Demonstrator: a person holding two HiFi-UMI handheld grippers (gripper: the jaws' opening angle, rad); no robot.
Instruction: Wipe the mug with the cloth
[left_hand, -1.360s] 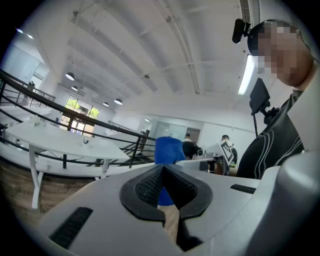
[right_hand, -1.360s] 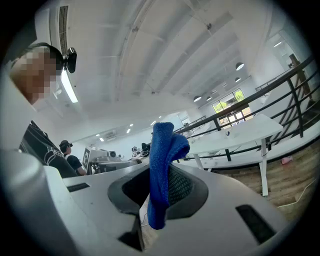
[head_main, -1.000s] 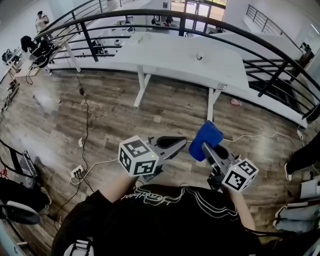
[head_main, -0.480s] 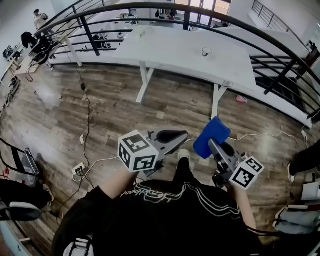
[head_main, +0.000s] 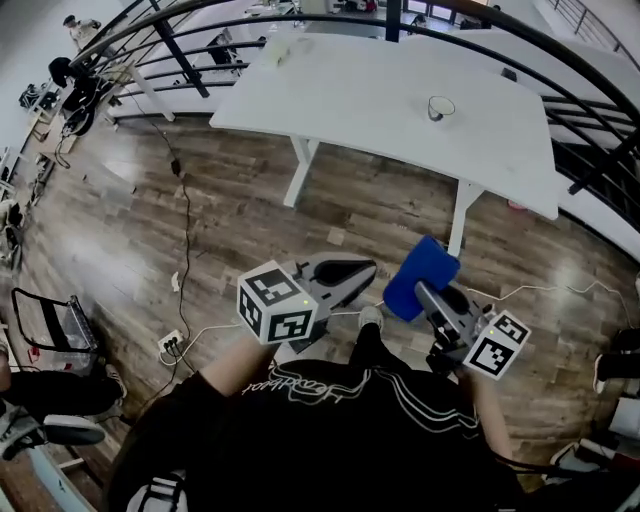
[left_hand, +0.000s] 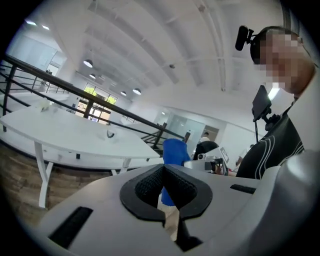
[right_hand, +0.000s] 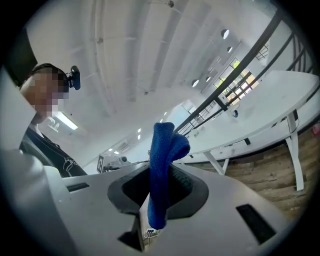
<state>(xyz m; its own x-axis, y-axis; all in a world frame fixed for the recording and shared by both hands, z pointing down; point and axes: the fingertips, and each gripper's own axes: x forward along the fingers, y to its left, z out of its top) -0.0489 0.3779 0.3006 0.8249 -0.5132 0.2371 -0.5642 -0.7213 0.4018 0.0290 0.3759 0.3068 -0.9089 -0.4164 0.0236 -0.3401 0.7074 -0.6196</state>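
A white mug (head_main: 437, 107) stands on the white curved table (head_main: 350, 100) across the floor, well ahead of both grippers; it also shows small in the left gripper view as the mug (left_hand: 109, 134). My right gripper (head_main: 418, 290) is shut on a folded blue cloth (head_main: 420, 276), which sticks up between the jaws as the cloth (right_hand: 163, 170). My left gripper (head_main: 362, 270) is shut with nothing in it, its pads meeting, the left gripper (left_hand: 164, 172). The two grippers are held side by side at waist height, pointing at each other.
Wooden floor (head_main: 200, 230) lies between me and the table. A black railing (head_main: 180, 45) curves behind the table. A power strip (head_main: 168, 344) and cables (head_main: 185, 215) lie on the floor at left. A person's feet (head_main: 612, 366) show at the far right edge.
The table and mug have come nearer and lower in the head view as I walk toward them. Both grippers keep their grip and pose; a shoe now shows between them.
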